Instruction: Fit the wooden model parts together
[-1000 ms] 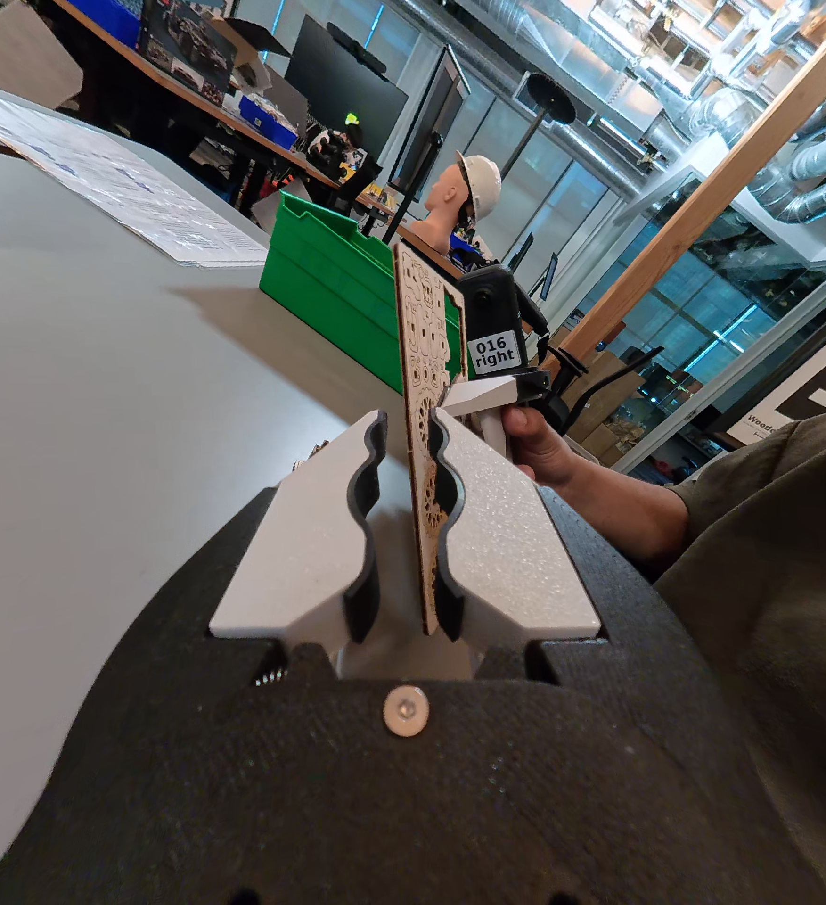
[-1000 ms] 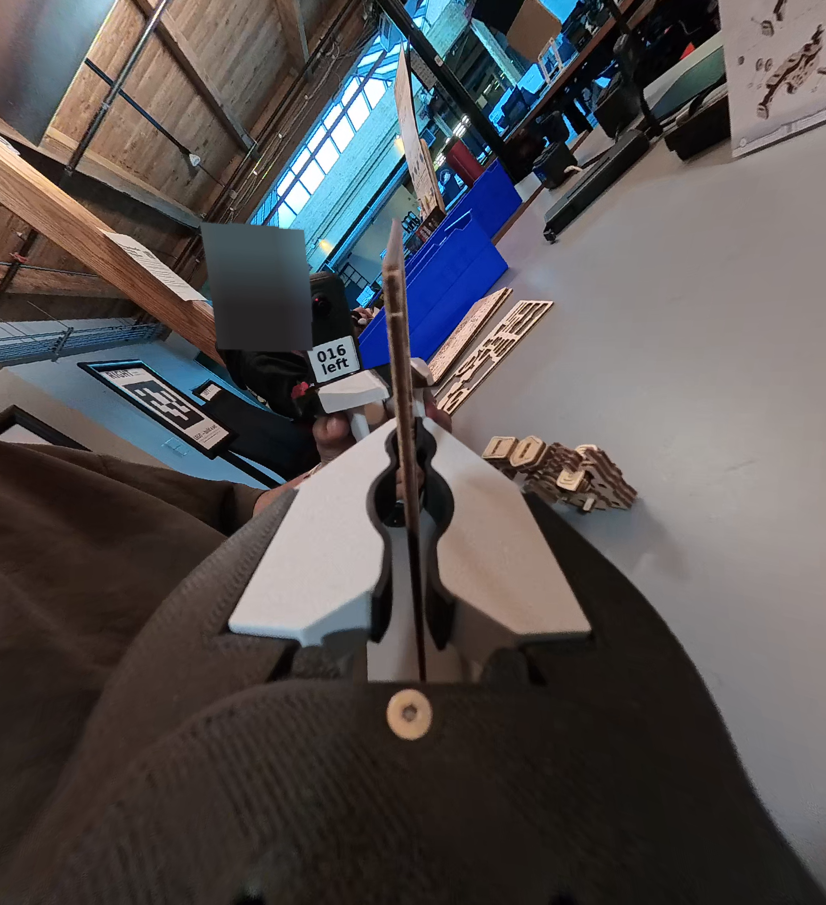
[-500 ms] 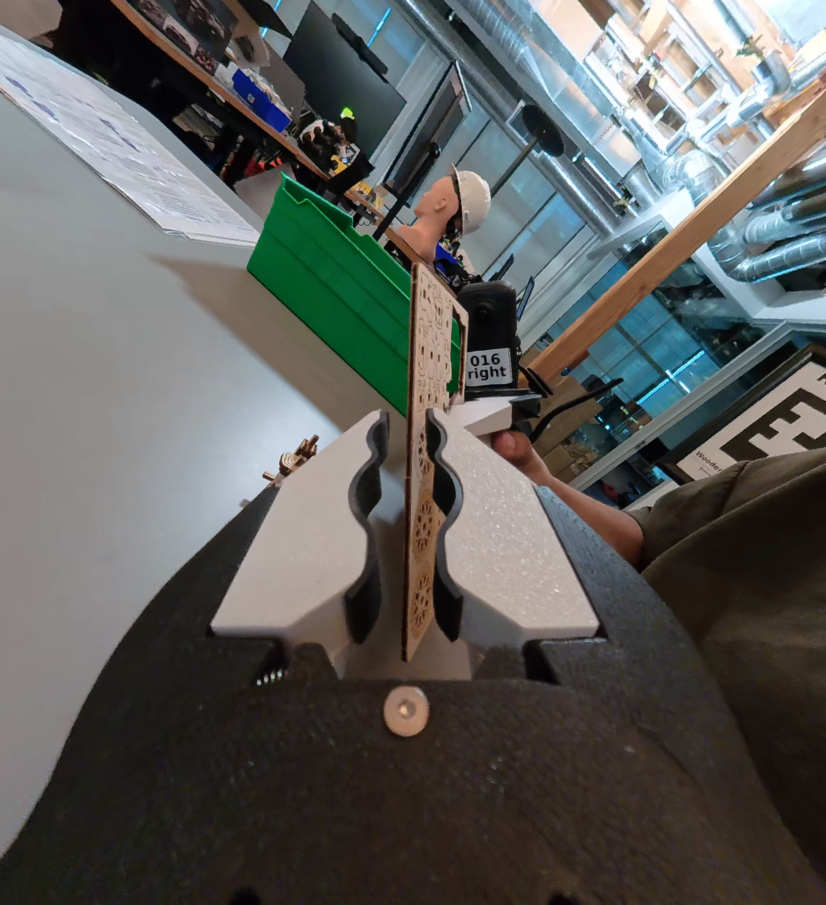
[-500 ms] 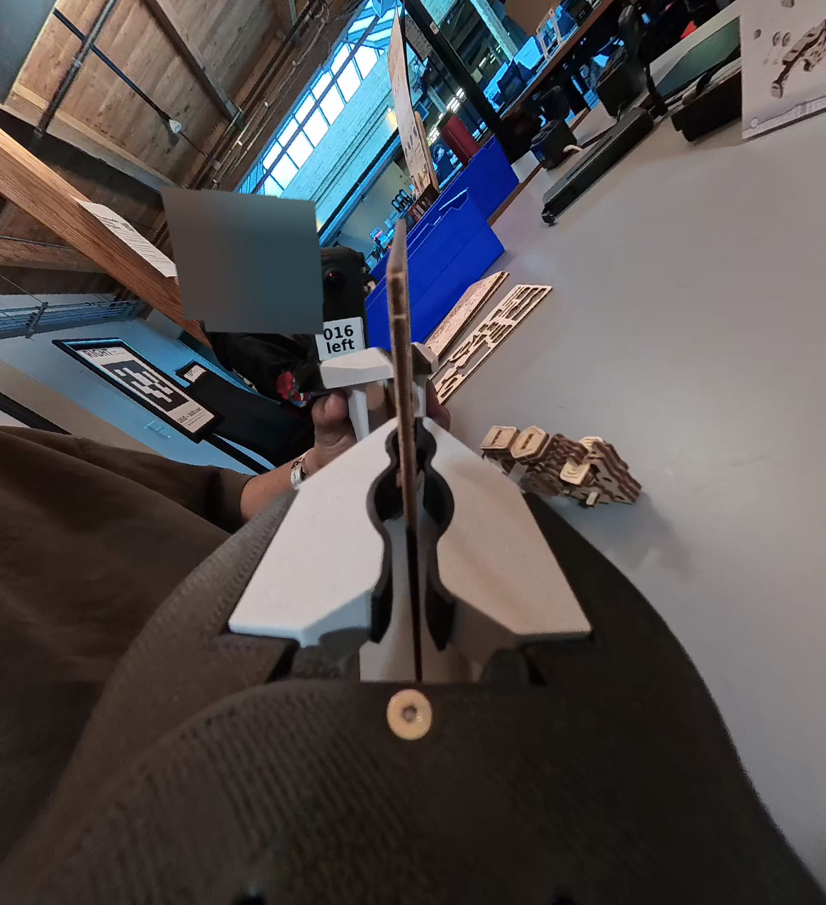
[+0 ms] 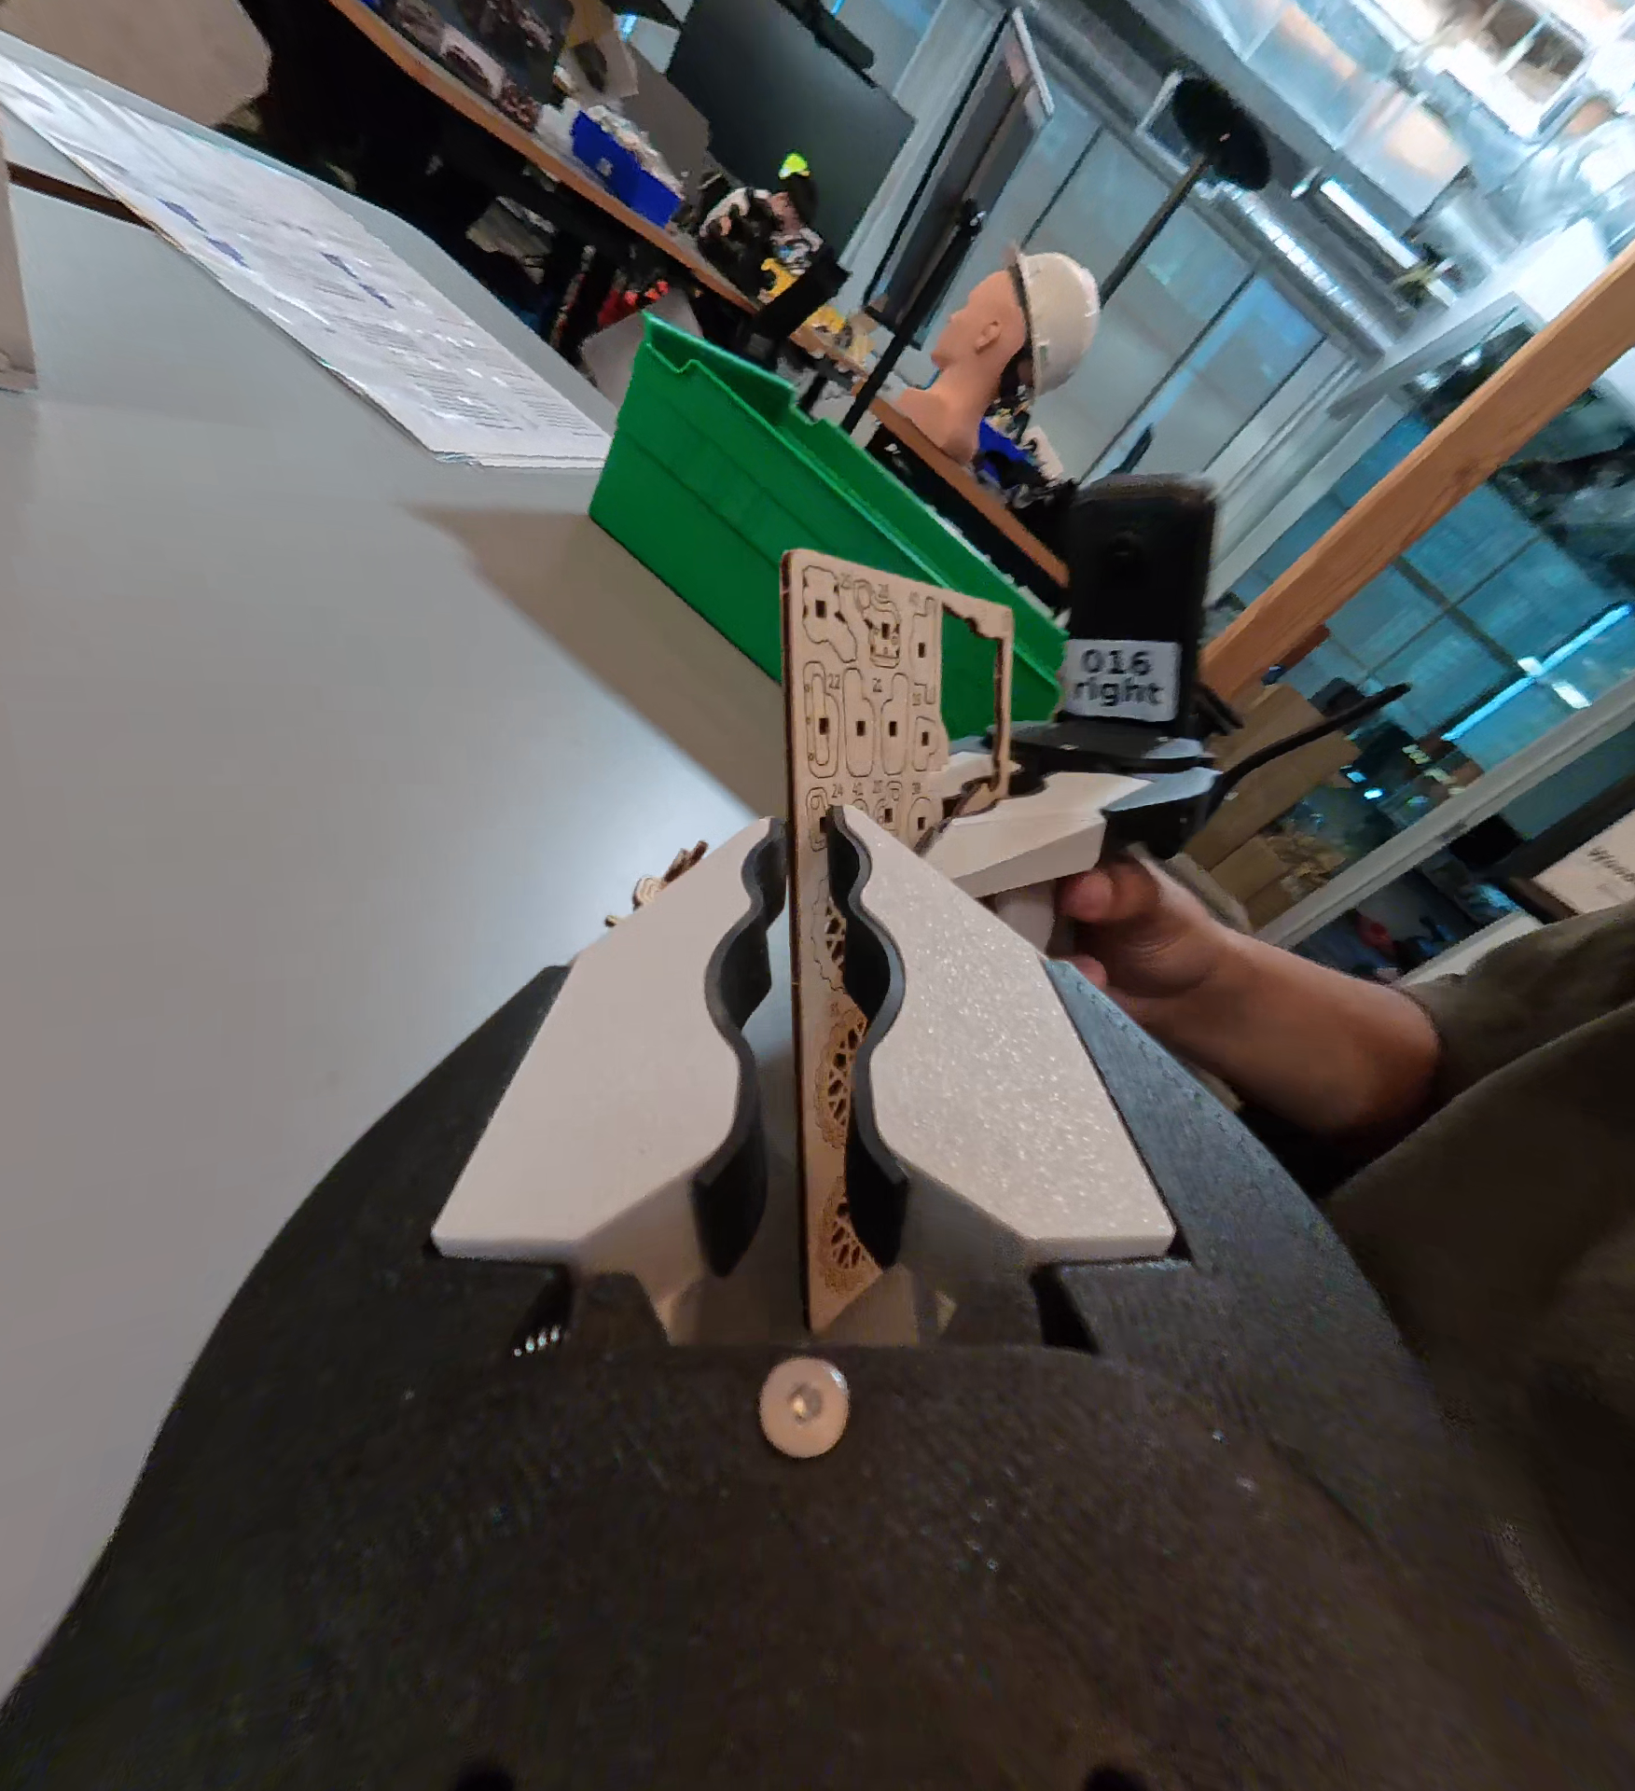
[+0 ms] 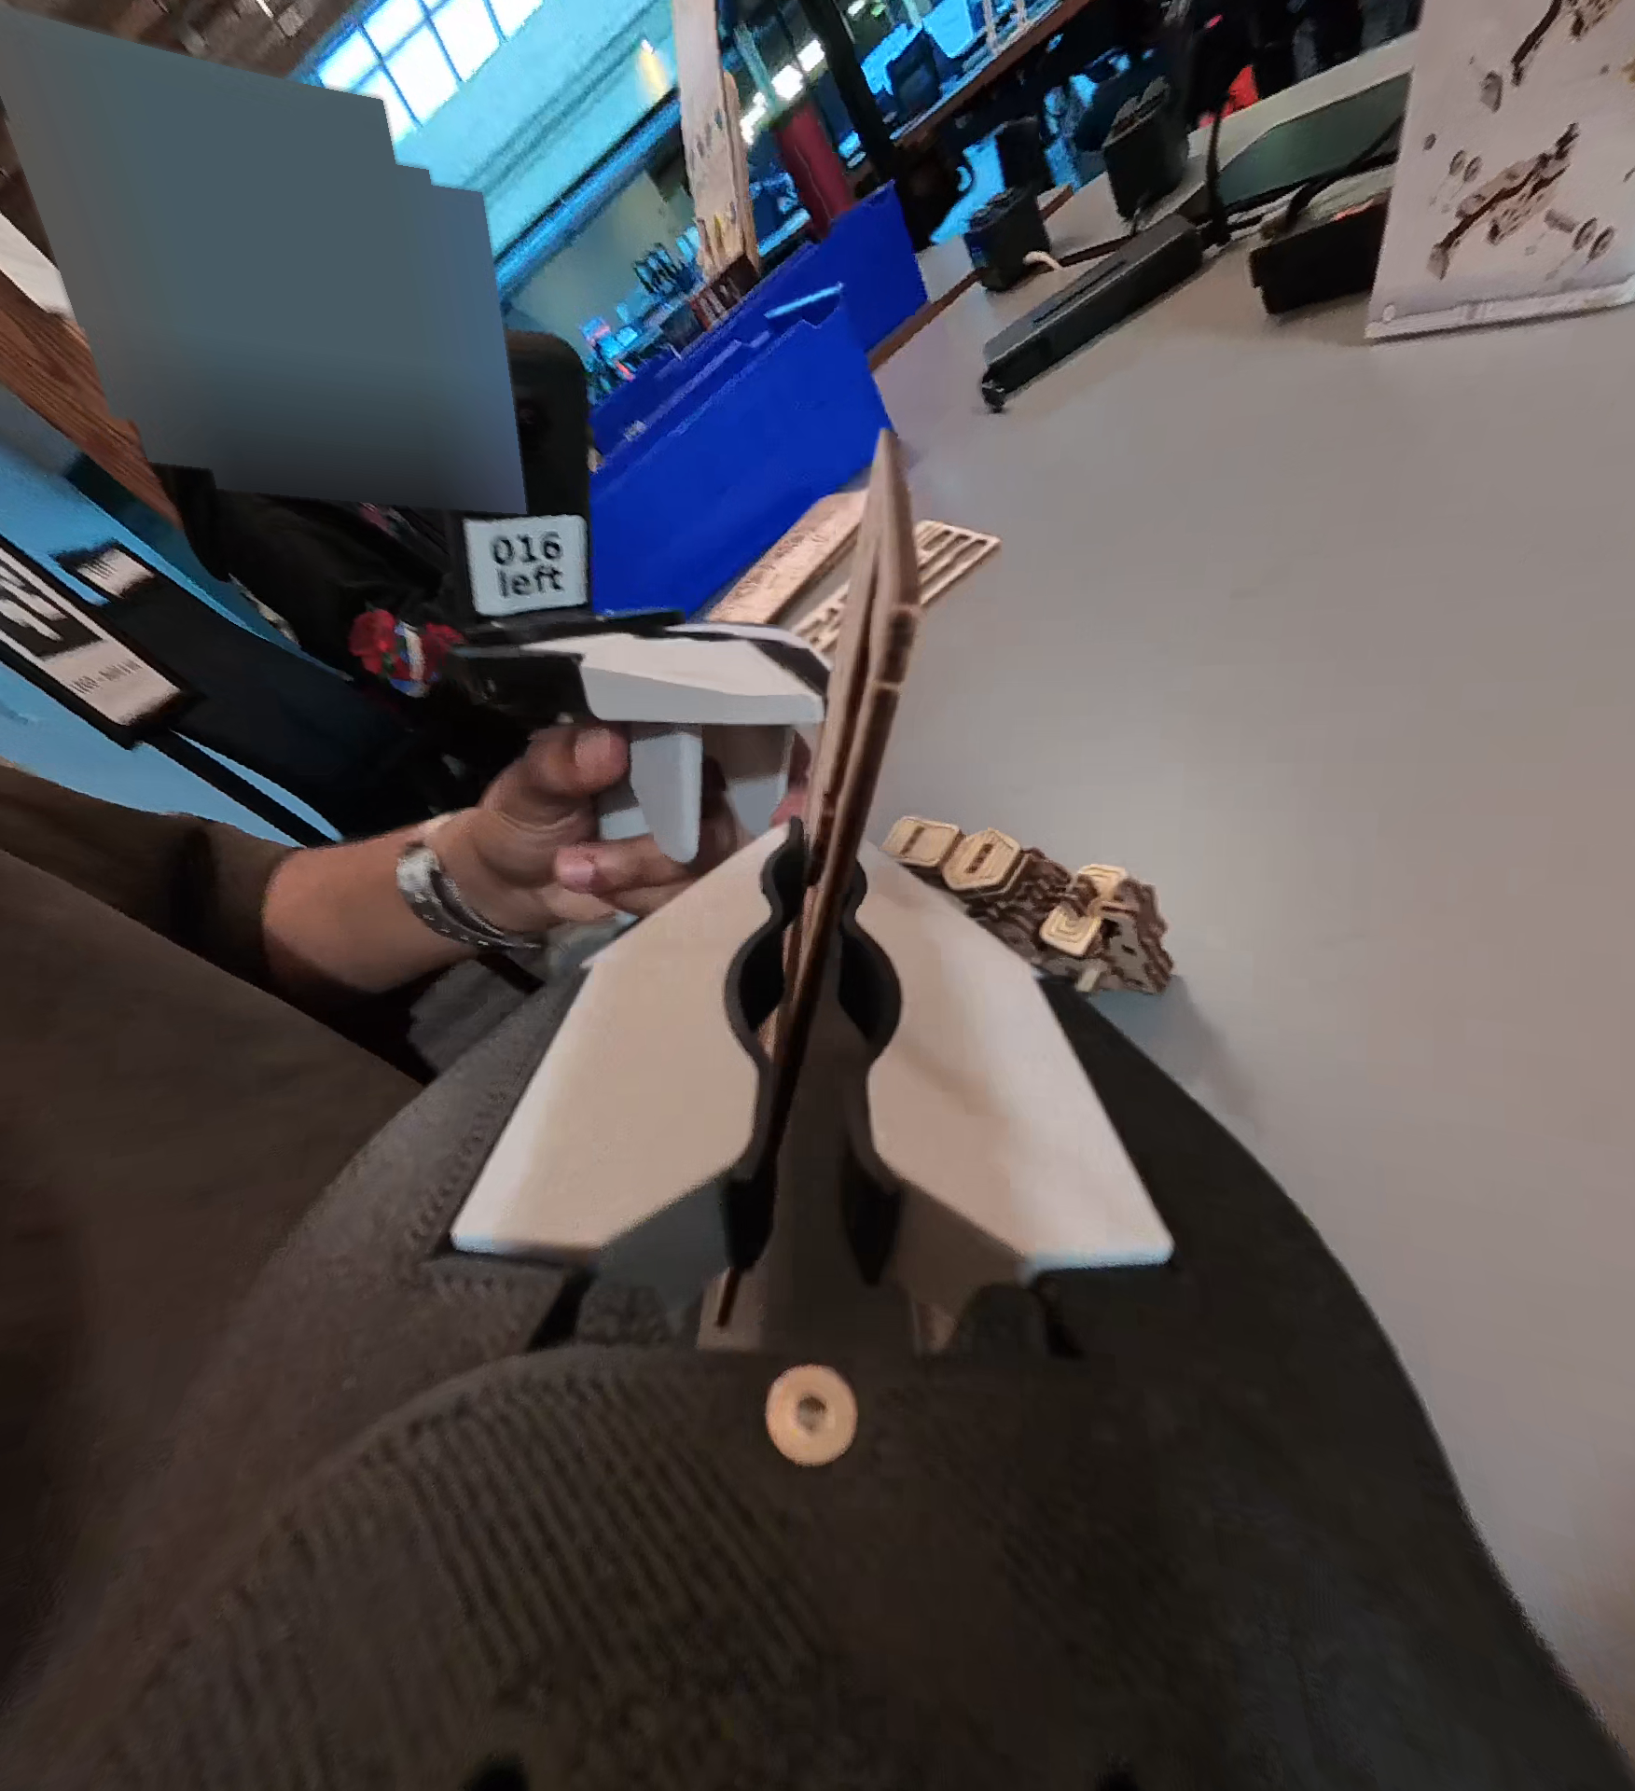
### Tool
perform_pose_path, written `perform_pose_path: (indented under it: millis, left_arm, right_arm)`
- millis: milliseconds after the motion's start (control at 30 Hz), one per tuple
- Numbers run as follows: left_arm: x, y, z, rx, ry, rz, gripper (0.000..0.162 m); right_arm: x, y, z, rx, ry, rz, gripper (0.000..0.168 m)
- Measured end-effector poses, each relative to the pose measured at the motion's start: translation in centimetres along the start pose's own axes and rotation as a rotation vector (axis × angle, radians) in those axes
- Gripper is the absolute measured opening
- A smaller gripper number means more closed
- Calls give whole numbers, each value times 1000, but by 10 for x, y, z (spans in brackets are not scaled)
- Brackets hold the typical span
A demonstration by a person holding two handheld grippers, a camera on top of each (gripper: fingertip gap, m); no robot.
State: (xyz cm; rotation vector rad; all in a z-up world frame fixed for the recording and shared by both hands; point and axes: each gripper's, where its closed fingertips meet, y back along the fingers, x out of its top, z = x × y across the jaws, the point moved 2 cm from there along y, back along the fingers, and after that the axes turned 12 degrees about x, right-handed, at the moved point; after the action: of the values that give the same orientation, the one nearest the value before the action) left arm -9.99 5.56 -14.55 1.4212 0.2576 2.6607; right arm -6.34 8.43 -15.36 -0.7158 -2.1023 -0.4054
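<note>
Left of the green bin (image 5: pixel 823 543), the left gripper (image 5: pixel 808 853) clamps the wooden sheet (image 5: pixel 876 698) upright above the table (image 5: pixel 212 727). Its face has swung into view since a second ago. The right gripper (image 6: pixel 823 872) also pinches it, now tilted; probably a part gets snapped loose next, with the half-built model (image 6: pixel 1046 901) just beyond.

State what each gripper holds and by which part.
Both hold one wooden parts sheet, upright on edge. The left gripper has its jaws on the near lower end; the right gripper grips the opposite end.
</note>
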Motion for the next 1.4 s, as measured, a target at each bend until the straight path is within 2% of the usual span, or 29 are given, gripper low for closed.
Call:
perform_pose_path:
  millis: [133,267,300,367,667,700,800,967,1067,1233,1400]
  left_arm:
    - [0,-1,-1,78,-57,6,8]
    - [2,-2,-1,110,-45,8,8]
    - [1,-3,-5,154,-49,3,3]
    - [2,-2,-5,183,-107,19,3]
    - [3,2,7,77,-89,37,5]
    - [3,3,6,73,-83,41,9]
    - [10,8,-1,73,-78,80,21]
    - [31,23,-39,195,-53,156,21]
    - [33,26,-52,251,-43,154,21]
    - [32,27,-60,326,-92,148,19]
    - [37,33,-68,384,-131,170,17]
  right_arm:
    - [0,0,1,-86,141,-50,3]
    - [1,0,1,-76,117,-37,3]
    - [0,-1,1,-71,119,-43,3]
    - [1,-2,-1,-89,156,-44,2]
    - [7,4,-2,8,34,21,2]
    - [8,5,-2,22,19,28,2]
    - [18,14,-2,64,-22,96,2]
    - [46,49,15,56,-119,313,1]
    - [56,66,23,39,-134,368,1]
    - [60,82,29,-47,-37,324,2]
    - [52,77,32,-132,37,223,1]
